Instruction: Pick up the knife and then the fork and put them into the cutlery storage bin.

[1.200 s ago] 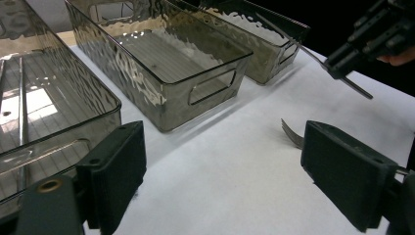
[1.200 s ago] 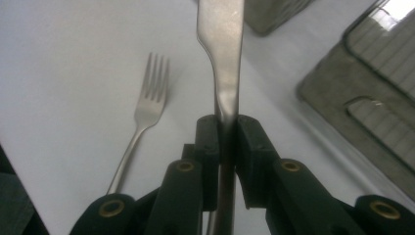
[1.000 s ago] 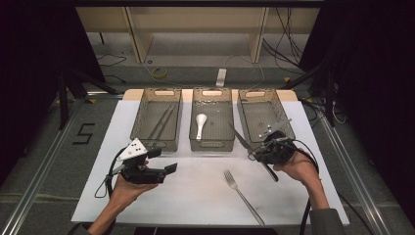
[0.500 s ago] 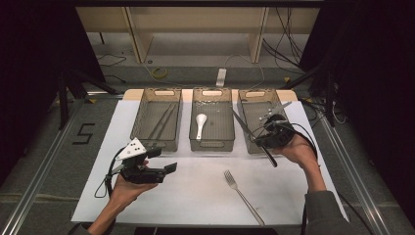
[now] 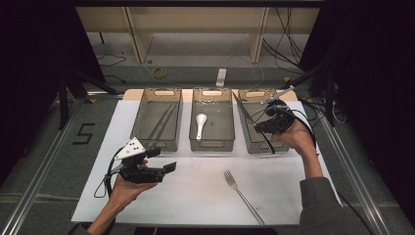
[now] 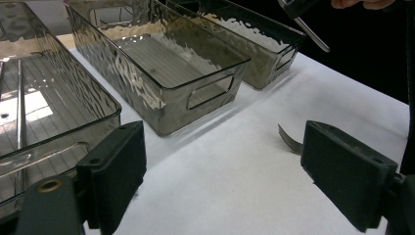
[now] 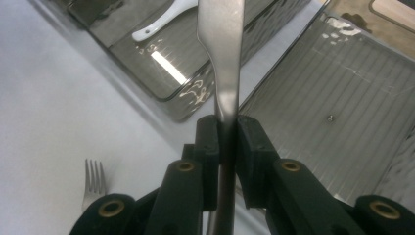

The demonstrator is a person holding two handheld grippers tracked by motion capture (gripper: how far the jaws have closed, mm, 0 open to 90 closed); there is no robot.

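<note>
We saw the right gripper clamped on a table knife, which jutted from its jaws above the right-hand bin; the left gripper hung gaping over the white mat, near the fork.

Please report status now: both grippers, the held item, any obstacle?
Right gripper shut on metal utensil, above right bin. Left gripper open, empty. Fork on table, not in the way.

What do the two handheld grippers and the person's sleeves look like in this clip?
Both are black two-jaw tools with flat rectangular pads and brass-coloured pivot pins. The left gripper carries a pale grey three-cornered plate with dark dots and trails a black cable. The right gripper trails looping black cables. The right forearm wears a grey sleeve.
</note>
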